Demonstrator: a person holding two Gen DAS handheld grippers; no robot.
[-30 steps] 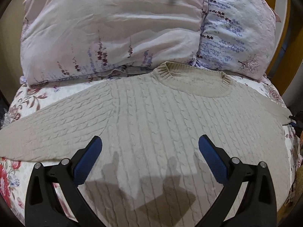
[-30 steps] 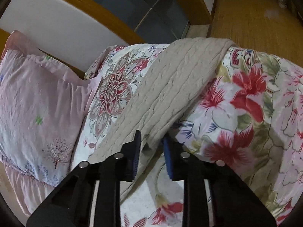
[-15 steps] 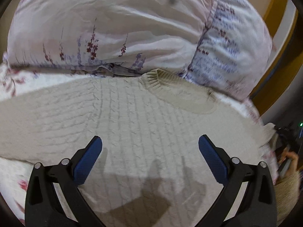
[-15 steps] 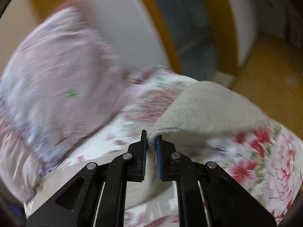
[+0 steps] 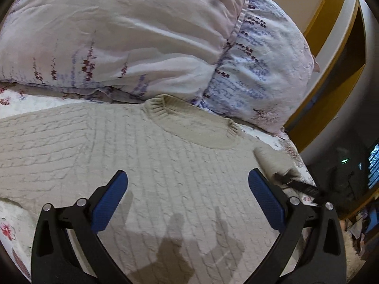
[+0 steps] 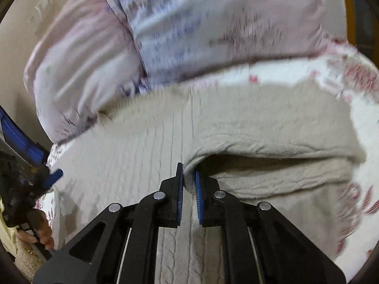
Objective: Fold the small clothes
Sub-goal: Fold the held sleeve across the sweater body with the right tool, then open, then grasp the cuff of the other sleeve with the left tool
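Beige cable-knit sweater (image 5: 151, 165) | flat on bed, collar toward pillows (image 5: 132, 37) | right gripper (image 6: 188, 179) jaws pinching folded-in sleeve (image 6: 272, 146) | left gripper (image 5: 187, 189) jaws spread above body

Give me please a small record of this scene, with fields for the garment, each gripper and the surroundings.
garment: beige cable-knit sweater, spread flat on the bed, neckline toward the pillows
left gripper: jaws wide open, above the sweater body, holding nothing
right gripper: jaws shut on the right sleeve, which is folded inward
surroundings: floral bedsheet, two pillows
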